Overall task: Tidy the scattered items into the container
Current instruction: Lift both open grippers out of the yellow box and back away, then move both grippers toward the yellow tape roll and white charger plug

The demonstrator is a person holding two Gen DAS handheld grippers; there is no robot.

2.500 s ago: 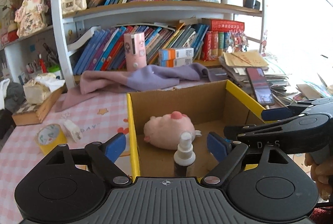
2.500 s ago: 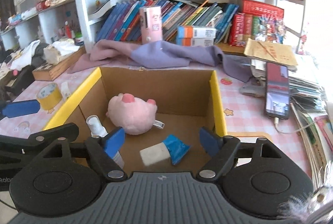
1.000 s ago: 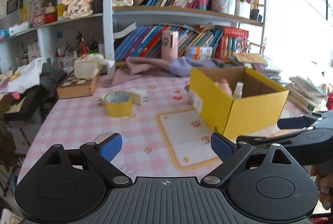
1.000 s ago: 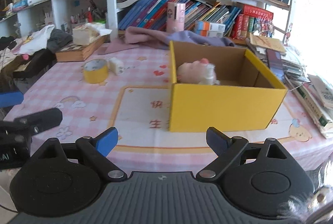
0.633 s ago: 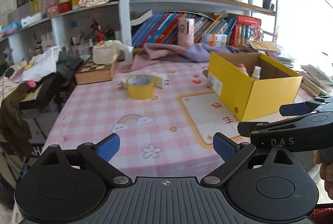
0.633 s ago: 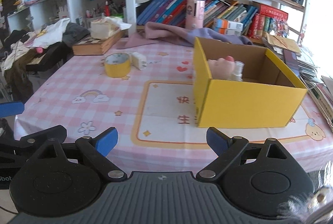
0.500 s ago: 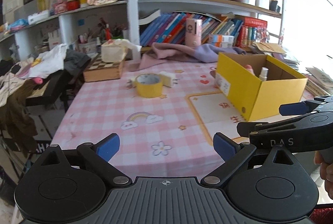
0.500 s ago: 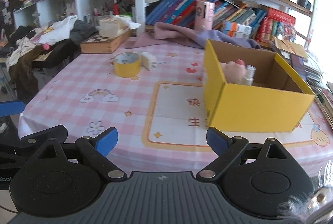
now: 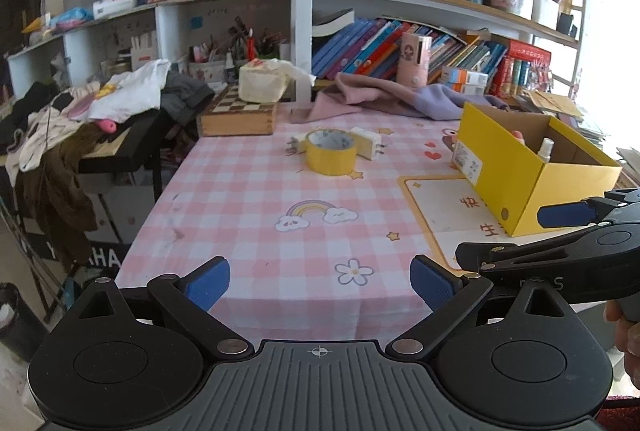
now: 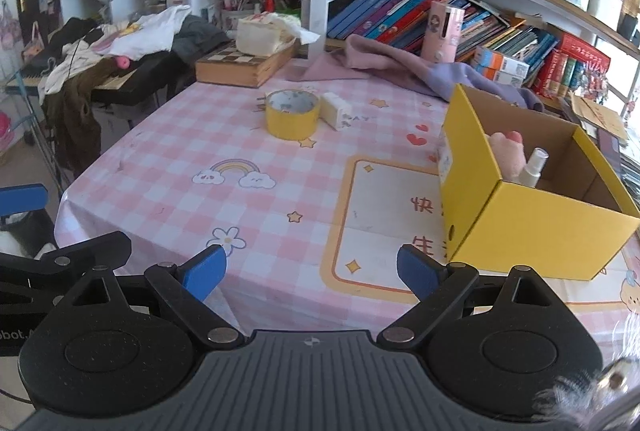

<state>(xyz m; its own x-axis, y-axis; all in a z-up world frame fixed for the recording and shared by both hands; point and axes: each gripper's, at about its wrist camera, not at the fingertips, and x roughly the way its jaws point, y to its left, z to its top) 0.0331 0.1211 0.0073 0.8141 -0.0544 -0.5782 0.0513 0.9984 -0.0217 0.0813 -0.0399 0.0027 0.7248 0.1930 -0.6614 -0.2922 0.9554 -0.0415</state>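
Item: tape roll (image 9: 331, 151) on worktop (image 9: 248, 215), flat, touching plug adapter (image 9: 367, 143); well ahead of your left tongs (image 9: 320, 281), nearer than right tongs (image 10: 312, 271). Both wide open, empty. Box (image 10: 520, 215) to the right.

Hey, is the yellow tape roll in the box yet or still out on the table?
Out. The yellow tape roll lies flat on the checked tablecloth beside a white plug, well left of the yellow box.

Yellow box (image 10: 508, 207) holds pink plush (image 10: 508, 151), spray bottle (image 10: 532, 169).
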